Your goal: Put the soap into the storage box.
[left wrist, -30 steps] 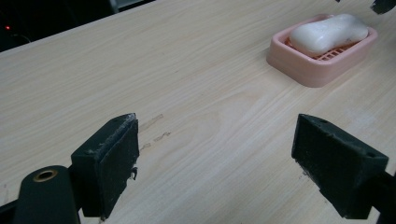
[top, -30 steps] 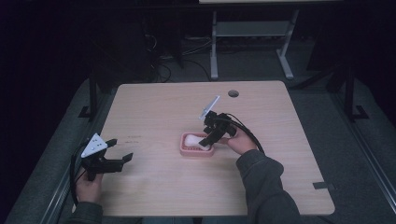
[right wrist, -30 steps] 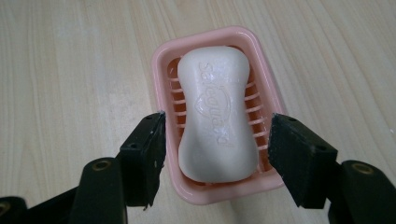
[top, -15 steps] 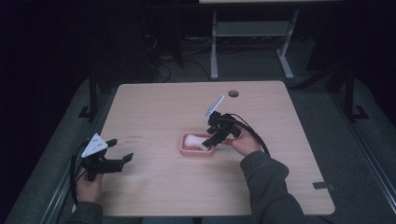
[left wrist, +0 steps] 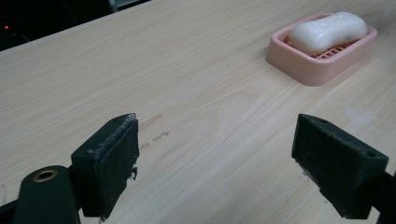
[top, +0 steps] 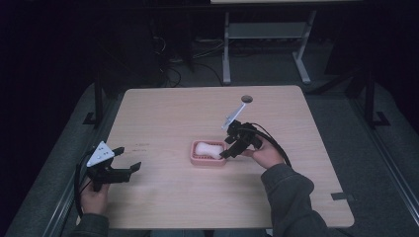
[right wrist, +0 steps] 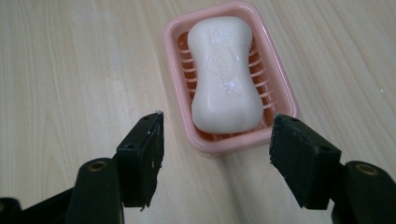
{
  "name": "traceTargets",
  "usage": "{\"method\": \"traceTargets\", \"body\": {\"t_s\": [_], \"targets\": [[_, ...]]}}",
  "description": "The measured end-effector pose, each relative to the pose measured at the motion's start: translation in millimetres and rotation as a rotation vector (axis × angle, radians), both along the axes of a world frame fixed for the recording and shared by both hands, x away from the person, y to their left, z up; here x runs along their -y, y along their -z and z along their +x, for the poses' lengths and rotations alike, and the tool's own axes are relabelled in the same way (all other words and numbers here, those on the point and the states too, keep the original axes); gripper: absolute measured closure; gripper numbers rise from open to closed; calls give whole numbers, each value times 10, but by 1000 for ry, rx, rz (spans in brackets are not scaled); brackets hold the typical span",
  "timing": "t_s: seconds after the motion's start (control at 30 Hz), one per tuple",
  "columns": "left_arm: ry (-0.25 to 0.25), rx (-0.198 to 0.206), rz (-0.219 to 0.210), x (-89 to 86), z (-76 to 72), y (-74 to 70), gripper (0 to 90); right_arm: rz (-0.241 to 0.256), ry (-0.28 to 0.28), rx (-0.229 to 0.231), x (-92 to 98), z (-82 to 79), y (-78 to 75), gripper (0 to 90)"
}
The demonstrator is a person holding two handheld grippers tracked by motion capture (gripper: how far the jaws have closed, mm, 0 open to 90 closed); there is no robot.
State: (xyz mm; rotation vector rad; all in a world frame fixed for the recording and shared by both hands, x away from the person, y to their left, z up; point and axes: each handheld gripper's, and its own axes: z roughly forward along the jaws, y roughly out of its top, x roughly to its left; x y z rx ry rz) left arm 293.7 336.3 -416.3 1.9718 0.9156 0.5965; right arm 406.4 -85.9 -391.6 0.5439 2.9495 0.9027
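Both grippers [top: 129,160] [top: 225,149] spread over pale wood table [top: 163,113]; soap dish [top: 208,153] centered; room seemingly dark

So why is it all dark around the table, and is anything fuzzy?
High view: light falls on the table alone, so the floor around it stays dark. Right gripper view: the soap looks sharp, its raised lettering visible. Left gripper view: the near tool tips look soft, the pink dish clearer.
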Motion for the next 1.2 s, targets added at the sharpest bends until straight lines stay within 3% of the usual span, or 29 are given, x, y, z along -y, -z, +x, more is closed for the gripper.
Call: {"method": "traceTargets", "body": {"t_s": [0.2, 0.93, 1.0, 1.2], "targets": [[2, 2, 2, -3, 0, 1, 145, 5, 6, 22, 64, -60, -21, 345], [1, 1, 5, 1, -2, 2, 145, 27, 41, 7, 318, -221, 53, 345], [5, 3, 11, -4, 1, 1, 145, 31, 37, 21, 343, -237, 65, 345], [4, 0, 11, 4, 1, 4, 145, 31, 54, 2, 433, -271, 128, 344]]}}
